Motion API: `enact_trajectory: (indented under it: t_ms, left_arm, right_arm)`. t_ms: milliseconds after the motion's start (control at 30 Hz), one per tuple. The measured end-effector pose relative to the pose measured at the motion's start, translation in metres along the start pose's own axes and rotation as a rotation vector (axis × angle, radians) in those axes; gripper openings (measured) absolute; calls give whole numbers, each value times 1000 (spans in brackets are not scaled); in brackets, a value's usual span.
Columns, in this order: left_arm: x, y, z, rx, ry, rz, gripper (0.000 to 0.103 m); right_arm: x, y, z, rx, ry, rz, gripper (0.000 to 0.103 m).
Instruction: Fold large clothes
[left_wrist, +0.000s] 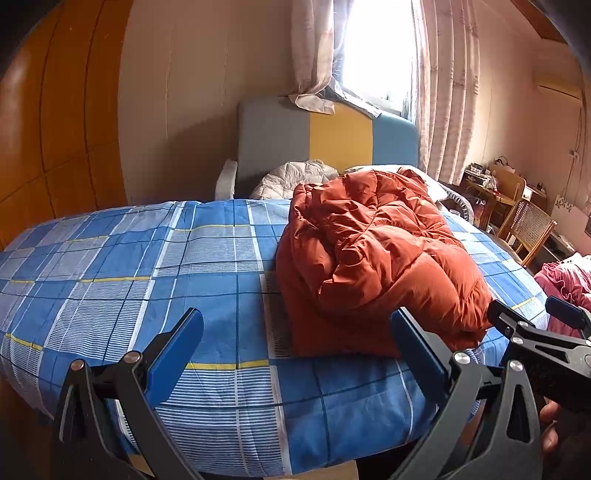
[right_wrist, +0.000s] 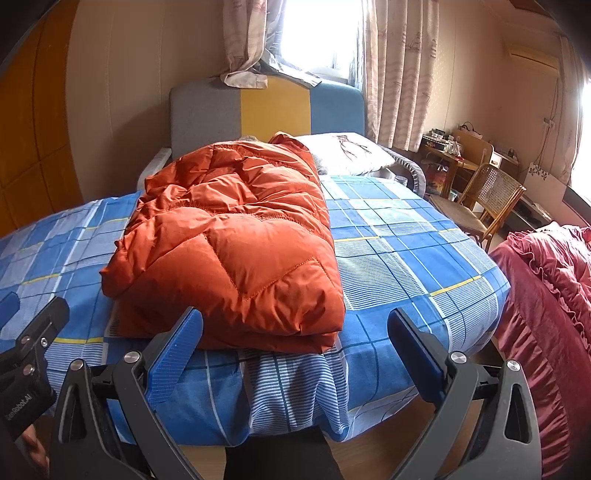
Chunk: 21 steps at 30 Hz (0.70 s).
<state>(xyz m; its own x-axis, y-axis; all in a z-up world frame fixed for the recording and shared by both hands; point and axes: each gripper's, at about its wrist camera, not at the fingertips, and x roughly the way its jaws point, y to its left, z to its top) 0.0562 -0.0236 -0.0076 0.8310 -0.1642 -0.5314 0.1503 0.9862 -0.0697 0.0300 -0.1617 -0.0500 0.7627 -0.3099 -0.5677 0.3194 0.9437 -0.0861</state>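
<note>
Jacket (right_wrist: 236, 236), orange and puffy, lies partly folded on the checked bed (right_wrist: 406, 251), its near edge at 12 o'clock of the right tongs (right_wrist: 295, 347). Both tongs are wide and hold nothing; the left tongs (left_wrist: 295, 347) have it at 1 o'clock. I judge it best to grip both near corners deeply, since slippery padding springs back, then lift together.

One orange down jacket (right_wrist: 236, 236), one bed (right_wrist: 424, 258), one chair (right_wrist: 484, 199), two pillows (right_wrist: 347, 155).
</note>
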Motion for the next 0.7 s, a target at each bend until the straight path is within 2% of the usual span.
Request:
enact_trajectory:
  t_ms: [700]
  left_arm:
    - [-6,3,2,0,-11,6,101]
  right_arm:
    - [-5,8,1,-12,-16,11,100]
